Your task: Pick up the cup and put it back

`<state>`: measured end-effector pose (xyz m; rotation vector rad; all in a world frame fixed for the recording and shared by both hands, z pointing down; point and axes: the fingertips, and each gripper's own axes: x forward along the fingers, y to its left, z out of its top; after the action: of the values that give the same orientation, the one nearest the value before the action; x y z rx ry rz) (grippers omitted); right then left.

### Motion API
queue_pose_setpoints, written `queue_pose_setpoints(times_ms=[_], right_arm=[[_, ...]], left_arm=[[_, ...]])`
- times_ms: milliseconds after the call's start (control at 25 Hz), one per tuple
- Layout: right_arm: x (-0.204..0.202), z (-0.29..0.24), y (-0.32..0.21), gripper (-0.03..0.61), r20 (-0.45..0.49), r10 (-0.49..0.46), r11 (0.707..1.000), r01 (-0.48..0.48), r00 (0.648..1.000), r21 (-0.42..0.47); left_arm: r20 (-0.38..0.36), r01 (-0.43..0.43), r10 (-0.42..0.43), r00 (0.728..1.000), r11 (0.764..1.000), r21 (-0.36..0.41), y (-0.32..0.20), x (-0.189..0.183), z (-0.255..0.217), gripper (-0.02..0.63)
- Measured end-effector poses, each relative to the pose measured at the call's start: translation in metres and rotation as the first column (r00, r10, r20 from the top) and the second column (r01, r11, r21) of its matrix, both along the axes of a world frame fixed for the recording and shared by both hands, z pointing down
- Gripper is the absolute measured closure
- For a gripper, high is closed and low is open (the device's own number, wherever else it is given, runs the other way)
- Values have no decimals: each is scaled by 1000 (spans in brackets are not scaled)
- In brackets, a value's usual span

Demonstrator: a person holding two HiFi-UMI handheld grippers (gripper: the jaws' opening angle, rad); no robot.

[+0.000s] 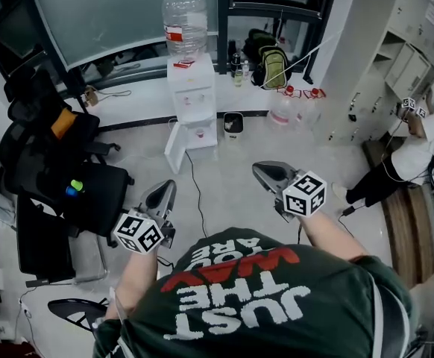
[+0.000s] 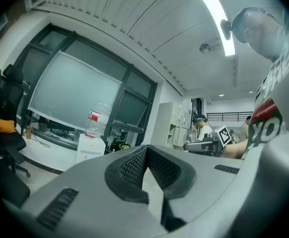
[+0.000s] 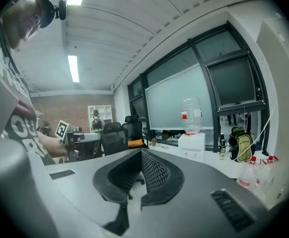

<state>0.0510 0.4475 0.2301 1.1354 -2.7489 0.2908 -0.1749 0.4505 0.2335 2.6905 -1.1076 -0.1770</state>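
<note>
I see no cup that I can name for sure; a small reddish thing (image 1: 199, 133) sits in the lower niche of the white water dispenser (image 1: 191, 95), too small to tell what it is. The dispenser, with a clear bottle (image 1: 185, 24) on top, stands ahead by the window. My left gripper (image 1: 165, 189) is held level at the lower left, shut and empty. My right gripper (image 1: 260, 169) is at the centre right, tilted slightly down, also shut with nothing in it. In the left gripper view the left gripper (image 2: 145, 150) has its pads together, with the dispenser (image 2: 90, 147) far off. In the right gripper view the right gripper (image 3: 141, 155) is likewise shut, the dispenser (image 3: 191, 140) beyond.
Black office chairs (image 1: 60, 170) crowd the left. A small bin (image 1: 233, 123) stands right of the dispenser, and a backpack (image 1: 271, 66) lies on the sill. A cable (image 1: 198, 200) runs over the floor. Another person (image 1: 418, 148) stands at the right by grey lockers (image 1: 403, 43).
</note>
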Motion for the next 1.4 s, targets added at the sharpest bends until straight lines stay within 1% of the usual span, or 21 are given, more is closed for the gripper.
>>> queue_pose_setpoints(times_ms=[160,320,480,640,840,960,1040,1160,1280,1400], right_arm=[[8,-2,0,546,28,11,1000,-11,1000,-11],[26,-7,4,546,35,0,1000,1,999,-11],[53,-12,14,545,28,-28,1000,28,999,-6],[89,-6,26,545,20,-54,998,54,998,-15],[133,6,35,545,26,-86,995,87,996,-46],[146,16,34,545,29,-105,992,106,994,-64],[147,23,30,545,34,-115,990,117,993,-74],[139,34,19,545,33,-125,988,128,992,-92],[123,45,-3,545,16,-126,986,127,992,-108],[96,52,-39,545,-5,-117,987,115,993,-115]], left_arm=[[7,-9,9,1000,1000,-7,0,10,0,612],[17,-14,14,1000,1000,-8,2,32,-5,612],[19,-16,16,1000,1000,-12,7,65,-11,612],[21,-15,15,1000,1000,-18,16,105,-10,612],[22,-7,8,1000,999,-50,25,156,-4,612],[24,-6,8,1000,998,-68,27,174,4,612],[28,-5,8,1000,996,-84,25,178,12,612],[27,-2,5,1000,995,-100,13,172,22,612],[9,-2,3,1000,994,-109,-11,155,33,612],[-15,-16,14,1000,994,-110,-50,129,45,612]])
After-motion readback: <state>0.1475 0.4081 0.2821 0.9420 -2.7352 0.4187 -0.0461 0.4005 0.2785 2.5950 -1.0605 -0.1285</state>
